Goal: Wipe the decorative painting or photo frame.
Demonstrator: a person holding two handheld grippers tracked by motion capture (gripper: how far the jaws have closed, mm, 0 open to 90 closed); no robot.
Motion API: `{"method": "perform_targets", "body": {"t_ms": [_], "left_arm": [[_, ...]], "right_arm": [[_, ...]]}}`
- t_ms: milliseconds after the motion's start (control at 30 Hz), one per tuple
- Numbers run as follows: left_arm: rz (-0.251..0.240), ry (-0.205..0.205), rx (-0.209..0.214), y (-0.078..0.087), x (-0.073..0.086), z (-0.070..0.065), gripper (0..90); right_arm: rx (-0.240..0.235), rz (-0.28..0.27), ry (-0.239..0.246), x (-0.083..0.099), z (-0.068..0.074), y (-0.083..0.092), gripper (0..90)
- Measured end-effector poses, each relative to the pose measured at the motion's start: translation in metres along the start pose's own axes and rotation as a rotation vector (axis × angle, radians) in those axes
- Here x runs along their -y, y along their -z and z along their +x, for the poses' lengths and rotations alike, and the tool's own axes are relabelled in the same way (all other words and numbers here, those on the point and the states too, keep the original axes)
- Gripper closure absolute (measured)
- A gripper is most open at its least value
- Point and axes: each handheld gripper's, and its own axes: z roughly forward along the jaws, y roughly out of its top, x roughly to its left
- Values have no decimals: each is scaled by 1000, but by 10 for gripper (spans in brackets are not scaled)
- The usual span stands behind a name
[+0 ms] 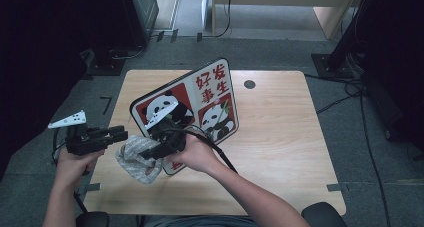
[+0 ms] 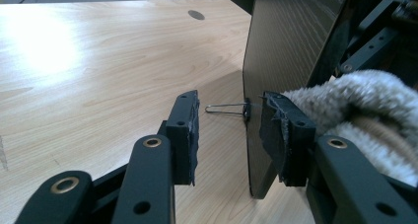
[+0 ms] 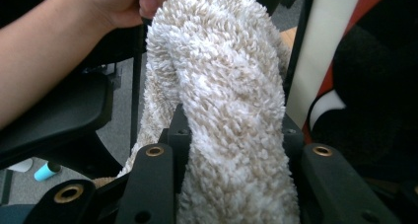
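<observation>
My right tongs are clamped on the fluffy cloth, bunched between the jaws, pressed against the printed face of the panda board. Board stands tilted over the worktop, lower edge near me. My left tongs grip the board's edge: one pad touches it, the other stands off on the dark back side. A wire clip sits on that edge between the jaws.
</observation>
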Motion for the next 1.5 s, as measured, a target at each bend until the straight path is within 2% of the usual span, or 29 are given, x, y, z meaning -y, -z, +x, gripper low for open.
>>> {"method": "perform_targets", "body": {"t_ms": [300, 467, 667, 967, 1167, 1267, 1367, 1500], "left_arm": [[12, -18, 4, -4, -3, -6, 591], [16, -38, 10, -6, -7, -12, 589], [13, -57, 27, -8, -11, -19, 586], [25, -86, 49, -14, -15, -27, 586], [31, -91, 61, -18, -16, -31, 585], [36, -101, 66, -19, -17, -33, 600], [44, -92, 51, -22, -19, -35, 612], [40, -99, 70, -23, -21, -37, 617]], "right_arm": [[-2, 11, -8, 15, -3, -8, 639], [-1, 7, 4, 22, -4, -12, 640], [-3, 12, -8, 31, -5, -15, 640], [-1, 9, 0, 42, -6, -20, 641], [-4, 21, -7, 48, -8, -23, 641], [-7, 8, -6, 51, -9, -24, 641], [-9, 3, -6, 54, -10, -25, 642], [-8, 7, -4, 58, -10, -27, 641]]}}
